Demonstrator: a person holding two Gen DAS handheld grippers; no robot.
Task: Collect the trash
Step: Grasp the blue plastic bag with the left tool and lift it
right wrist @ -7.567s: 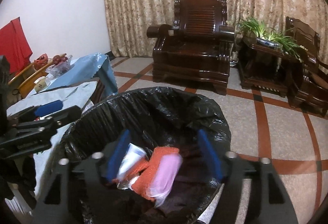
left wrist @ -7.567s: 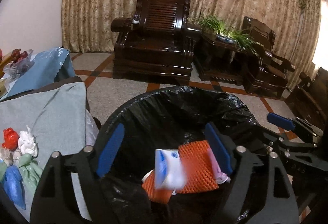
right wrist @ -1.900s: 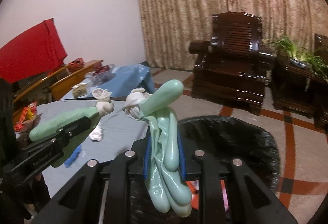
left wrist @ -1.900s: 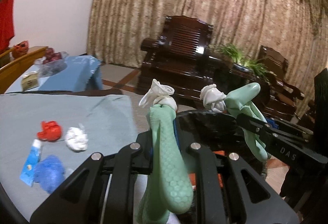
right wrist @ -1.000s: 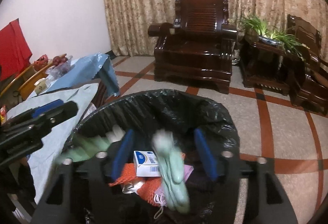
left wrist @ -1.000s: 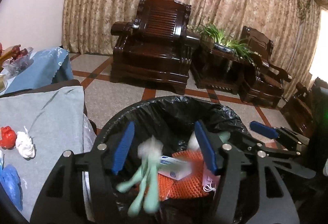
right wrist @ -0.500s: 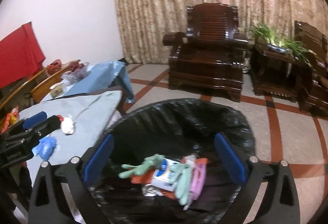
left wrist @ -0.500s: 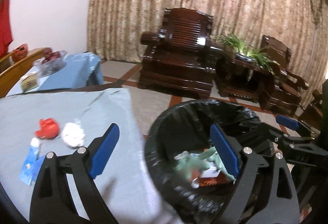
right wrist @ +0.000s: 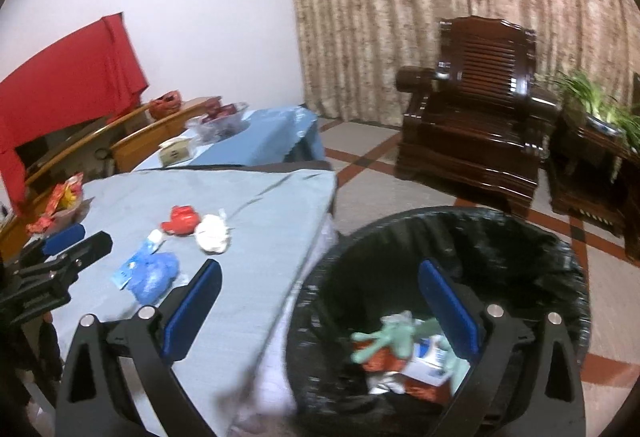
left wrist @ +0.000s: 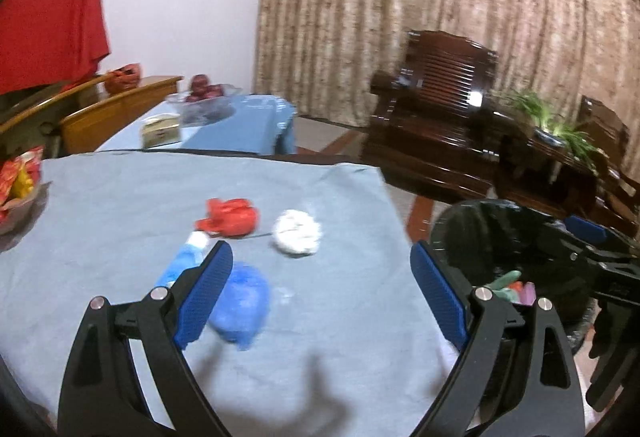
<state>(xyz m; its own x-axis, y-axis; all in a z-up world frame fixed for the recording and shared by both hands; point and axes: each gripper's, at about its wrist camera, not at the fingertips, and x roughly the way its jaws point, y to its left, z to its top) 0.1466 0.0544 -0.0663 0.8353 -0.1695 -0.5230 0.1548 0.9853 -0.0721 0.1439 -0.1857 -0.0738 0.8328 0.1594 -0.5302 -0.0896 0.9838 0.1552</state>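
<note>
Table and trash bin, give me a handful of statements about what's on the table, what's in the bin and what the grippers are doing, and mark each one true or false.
1. The green gloves lie inside the trash bin. True.
2. The left gripper is clamped on the blue crumpled bag. False: its jaws stand open with nothing between them, and the bag lies on the table.
3. A red crumpled item and a white crumpled wad lie side by side on the table. True.
4. The right gripper holds a glove. False: its jaws are open and empty.
5. The bin has a white liner. False: the liner is black.
</note>
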